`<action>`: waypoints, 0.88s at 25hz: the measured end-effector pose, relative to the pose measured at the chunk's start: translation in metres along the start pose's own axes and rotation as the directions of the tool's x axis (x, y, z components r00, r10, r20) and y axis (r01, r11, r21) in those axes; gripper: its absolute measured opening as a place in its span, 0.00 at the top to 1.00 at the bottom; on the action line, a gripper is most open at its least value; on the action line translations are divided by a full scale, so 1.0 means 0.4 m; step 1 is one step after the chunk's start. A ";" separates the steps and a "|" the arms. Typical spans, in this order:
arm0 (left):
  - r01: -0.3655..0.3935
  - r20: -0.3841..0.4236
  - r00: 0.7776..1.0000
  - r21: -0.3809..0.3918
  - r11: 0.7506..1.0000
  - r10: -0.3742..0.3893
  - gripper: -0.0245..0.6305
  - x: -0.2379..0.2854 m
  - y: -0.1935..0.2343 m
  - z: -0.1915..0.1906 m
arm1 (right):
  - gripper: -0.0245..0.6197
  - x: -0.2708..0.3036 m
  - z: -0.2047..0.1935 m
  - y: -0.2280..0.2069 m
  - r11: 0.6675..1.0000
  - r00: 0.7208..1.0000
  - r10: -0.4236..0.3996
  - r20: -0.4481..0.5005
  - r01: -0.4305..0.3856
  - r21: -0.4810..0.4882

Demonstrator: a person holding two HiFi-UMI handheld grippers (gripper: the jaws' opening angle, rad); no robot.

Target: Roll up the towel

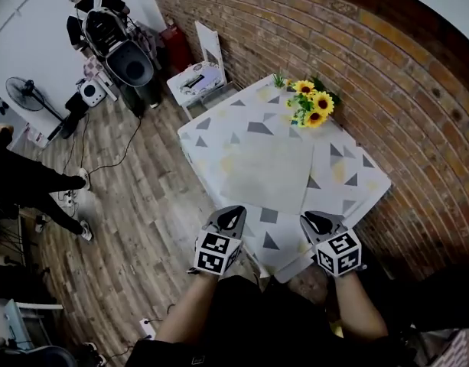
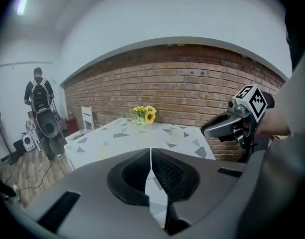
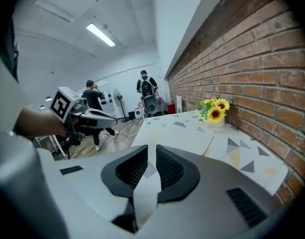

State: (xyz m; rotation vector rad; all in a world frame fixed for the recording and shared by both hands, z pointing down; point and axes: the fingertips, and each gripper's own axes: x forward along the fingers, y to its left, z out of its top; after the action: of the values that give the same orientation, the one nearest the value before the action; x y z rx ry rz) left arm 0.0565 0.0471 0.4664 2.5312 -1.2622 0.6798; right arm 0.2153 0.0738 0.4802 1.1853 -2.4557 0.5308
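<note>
Well, a brick wall (image 1: pixel 356 67) runs alongside a table (image 1: pixel 349 182) with a triangle-patterned cloth. The towel (image 1: pixel 265 170) lies flat and unrolled across the middle of the table, and sunflowers (image 1: pixel 312 104) stand at the far side by the wall. At the near edge, the left gripper (image 1: pixel 231 219) has its jaws together, empty; the right gripper (image 1: pixel 320 222) shows a narrow, empty gap.

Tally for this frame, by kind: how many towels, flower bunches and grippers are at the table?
Towel: 1
Sunflower bunch: 1
Grippers: 2, left gripper and right gripper
Total: 4
</note>
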 end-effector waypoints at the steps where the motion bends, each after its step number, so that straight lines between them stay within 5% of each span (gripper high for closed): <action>1: 0.002 -0.017 1.000 -0.007 1.000 -0.002 0.93 0.017 0.006 -0.013 | 0.86 0.015 -0.012 -0.011 1.000 1.000 -0.001 -0.020 0.001 -0.001; 12: 0.068 -0.182 0.980 -0.060 0.996 -0.078 0.93 0.186 0.057 -0.201 | 0.79 0.182 -0.189 -0.093 0.999 0.955 -0.033 -0.294 0.024 -0.033; 22: 0.133 -0.207 0.967 -0.080 0.988 -0.147 0.93 0.236 0.059 -0.248 | 0.74 0.278 -0.300 -0.125 0.996 0.892 -0.087 -0.444 0.079 -0.035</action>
State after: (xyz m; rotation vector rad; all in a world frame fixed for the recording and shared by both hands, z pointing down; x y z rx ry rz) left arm 0.0569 0.0074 0.5994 2.3931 -1.0069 0.8361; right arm 0.2095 0.0289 0.6451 1.0202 -2.0060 0.6720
